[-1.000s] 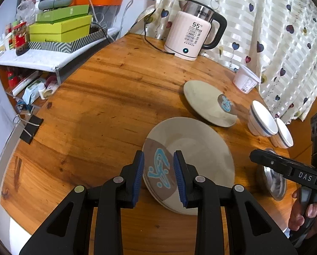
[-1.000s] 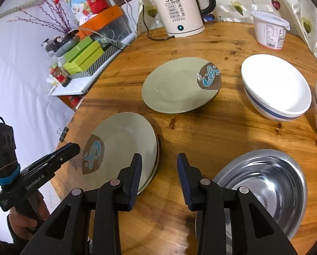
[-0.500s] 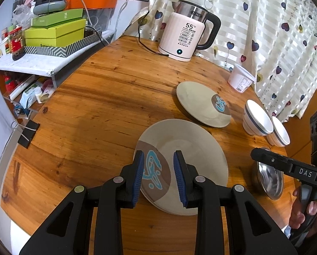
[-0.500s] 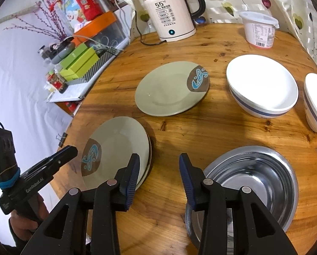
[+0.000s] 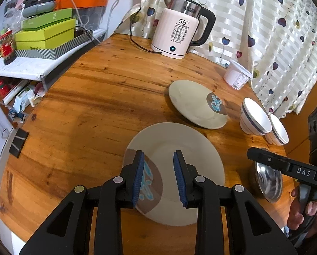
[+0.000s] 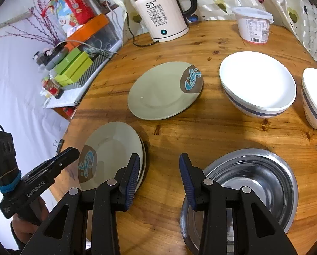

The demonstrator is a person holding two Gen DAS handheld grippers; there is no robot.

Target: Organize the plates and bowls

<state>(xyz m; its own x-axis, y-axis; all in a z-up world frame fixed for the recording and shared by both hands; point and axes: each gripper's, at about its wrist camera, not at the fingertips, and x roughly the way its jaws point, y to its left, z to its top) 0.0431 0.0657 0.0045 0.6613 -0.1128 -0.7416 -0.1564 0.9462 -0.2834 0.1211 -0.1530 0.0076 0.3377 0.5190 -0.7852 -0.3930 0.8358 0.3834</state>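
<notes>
Now my left tongs (image 5: 157,177) and right tongs (image 6: 158,176) gape empty; next, the lone plate (image 6: 164,90) at twelve o'clock joins the stacked plates (image 6: 113,148).

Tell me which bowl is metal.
The steel bowl, lying nearest, just beside the right tool. The two other bowls beyond it are white with a dark band.

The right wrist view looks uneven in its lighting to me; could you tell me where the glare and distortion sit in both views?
Right wrist view: the nearer white bowl is blown out to flat white, and the steel bowl shows reflections. Left wrist view: softer, even light, with fisheye bending the table edge; the kettle stays sharp.
</notes>
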